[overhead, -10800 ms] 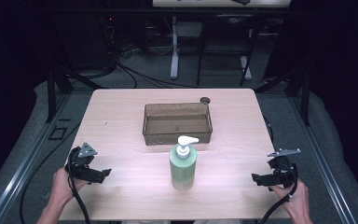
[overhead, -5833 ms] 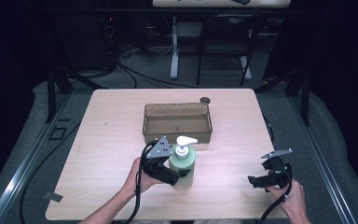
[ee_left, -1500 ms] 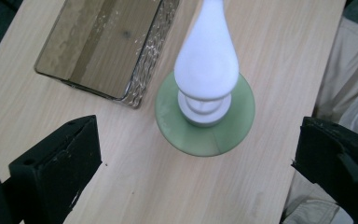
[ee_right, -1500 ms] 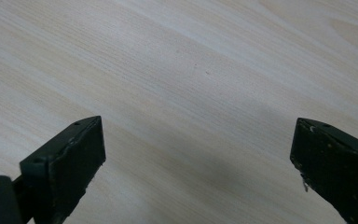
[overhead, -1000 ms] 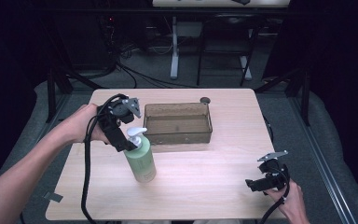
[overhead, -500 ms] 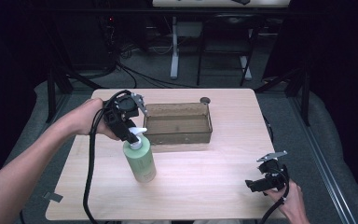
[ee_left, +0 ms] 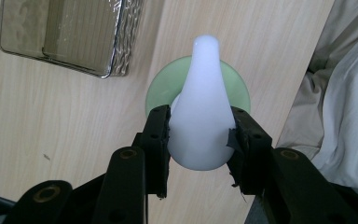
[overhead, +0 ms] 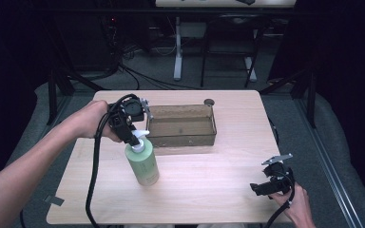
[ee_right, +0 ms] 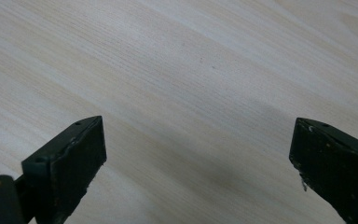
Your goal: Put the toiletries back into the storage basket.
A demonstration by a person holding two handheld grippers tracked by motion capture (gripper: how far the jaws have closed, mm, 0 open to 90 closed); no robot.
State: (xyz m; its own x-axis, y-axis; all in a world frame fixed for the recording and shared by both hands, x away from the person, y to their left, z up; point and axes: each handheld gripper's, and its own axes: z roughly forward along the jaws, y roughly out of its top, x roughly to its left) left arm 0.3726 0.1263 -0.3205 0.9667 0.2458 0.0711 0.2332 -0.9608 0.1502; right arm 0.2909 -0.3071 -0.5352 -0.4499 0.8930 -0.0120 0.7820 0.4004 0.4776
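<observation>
Two grippers, one busy: left gripper [overhead: 132, 135] grips the white pump head of the soap bottle [overhead: 143, 163].
high view: bottle has shifted left from the table [overhead: 209, 190] centre since earlier; now tilted, just beside the tray [overhead: 180, 138]'s left end. Probably mid-carry.
left gripper view: fingers [ee_left: 156, 135] clamp the smooth, tapered plastic pump [ee_left: 200, 100]; round green shoulder below; tray wall glossy, rippled.
right gripper view: fingers [ee_right: 70, 161] spread wide, empty, over pale wood grain; right gripper [overhead: 270, 184] idle near the front right corner.
</observation>
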